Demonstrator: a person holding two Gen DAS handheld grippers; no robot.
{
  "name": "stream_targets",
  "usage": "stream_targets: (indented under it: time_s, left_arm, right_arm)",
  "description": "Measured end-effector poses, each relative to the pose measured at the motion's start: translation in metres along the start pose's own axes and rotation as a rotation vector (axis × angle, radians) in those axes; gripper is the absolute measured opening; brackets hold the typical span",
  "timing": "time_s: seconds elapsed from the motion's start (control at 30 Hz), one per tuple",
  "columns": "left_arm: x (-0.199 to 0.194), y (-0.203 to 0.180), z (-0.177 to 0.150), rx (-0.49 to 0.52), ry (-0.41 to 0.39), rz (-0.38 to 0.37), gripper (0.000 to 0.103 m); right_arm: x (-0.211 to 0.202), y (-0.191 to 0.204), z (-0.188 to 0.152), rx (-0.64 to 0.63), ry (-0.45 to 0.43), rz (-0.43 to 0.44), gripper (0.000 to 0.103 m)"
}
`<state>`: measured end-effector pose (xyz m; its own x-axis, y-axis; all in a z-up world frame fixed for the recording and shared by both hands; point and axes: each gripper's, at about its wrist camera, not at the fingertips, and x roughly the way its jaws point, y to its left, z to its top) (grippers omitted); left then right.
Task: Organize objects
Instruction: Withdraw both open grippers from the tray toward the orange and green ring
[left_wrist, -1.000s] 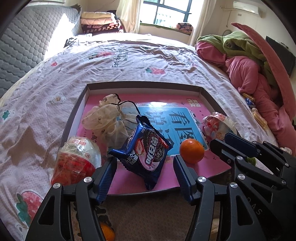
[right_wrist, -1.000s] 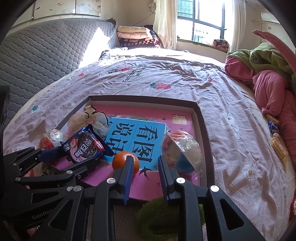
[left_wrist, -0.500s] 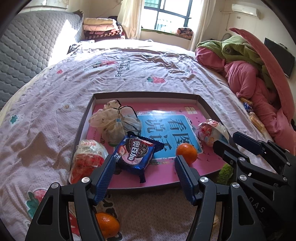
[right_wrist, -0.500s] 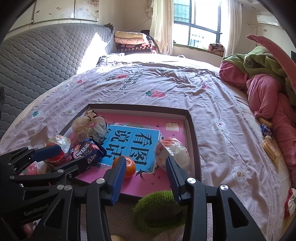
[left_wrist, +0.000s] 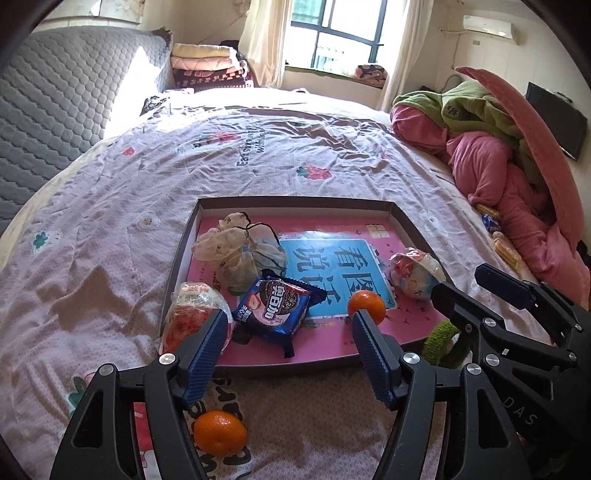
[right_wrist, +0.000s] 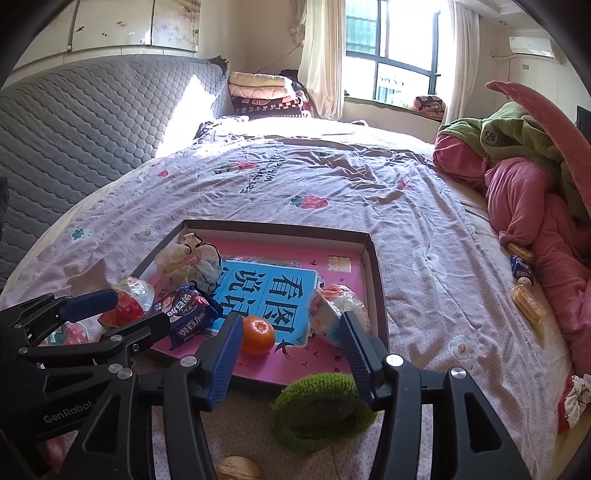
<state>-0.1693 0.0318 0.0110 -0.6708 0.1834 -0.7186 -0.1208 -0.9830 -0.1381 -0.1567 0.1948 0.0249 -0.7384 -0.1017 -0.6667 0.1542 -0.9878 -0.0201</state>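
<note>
A shallow brown tray (left_wrist: 295, 201) with a pink floor lies on the bed. In it are mesh bags (left_wrist: 236, 251), a blue cookie packet (left_wrist: 275, 308), an orange (left_wrist: 365, 306) and a wrapped snack (left_wrist: 413, 275). A red snack bag (left_wrist: 192, 314) leans on its left rim. My left gripper (left_wrist: 290, 325) hovers at the tray's near edge, jaws opening, gripping nothing. My right gripper (right_wrist: 291, 325) hangs beside it, jaws opening and bare, with the orange (right_wrist: 258, 334) beyond its left finger. A second orange (left_wrist: 220, 432) and a green fuzzy ring (right_wrist: 321, 406) lie on the sheet before the tray.
A walnut (right_wrist: 236, 470) lies at the near edge. Pink and green bedding (left_wrist: 491, 166) is heaped along the right. Small snack packets (right_wrist: 526, 302) lie beside it. A grey quilted headboard (left_wrist: 55, 110) runs along the left, and folded blankets (left_wrist: 210, 68) are stacked at the far end.
Both grippers have drawn back and up from the tray. The cookie packet, tilted between the left fingers before, now lies flat in the tray. The right jaws have widened.
</note>
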Motion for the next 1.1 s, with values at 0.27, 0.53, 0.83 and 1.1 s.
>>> stream_targets:
  time_s: [0.27, 0.53, 0.83, 1.1]
  left_arm:
    - [-0.007, 0.004, -0.001, -0.011, -0.003, -0.002, 0.072]
    - [-0.019, 0.006, -0.003, -0.016, -0.016, 0.003, 0.073]
    - [-0.031, 0.006, -0.01, -0.015, -0.019, 0.028, 0.075]
    - [-0.045, 0.0, -0.017, 0.014, -0.041, 0.063, 0.077]
  right_arm:
    - [-0.008, 0.001, -0.002, 0.001, -0.009, -0.004, 0.061]
    - [-0.02, 0.001, 0.0, 0.004, -0.022, -0.006, 0.063]
    - [-0.032, 0.005, -0.001, 0.003, -0.036, -0.006, 0.066]
    - [-0.045, 0.008, -0.005, -0.004, -0.047, -0.011, 0.067]
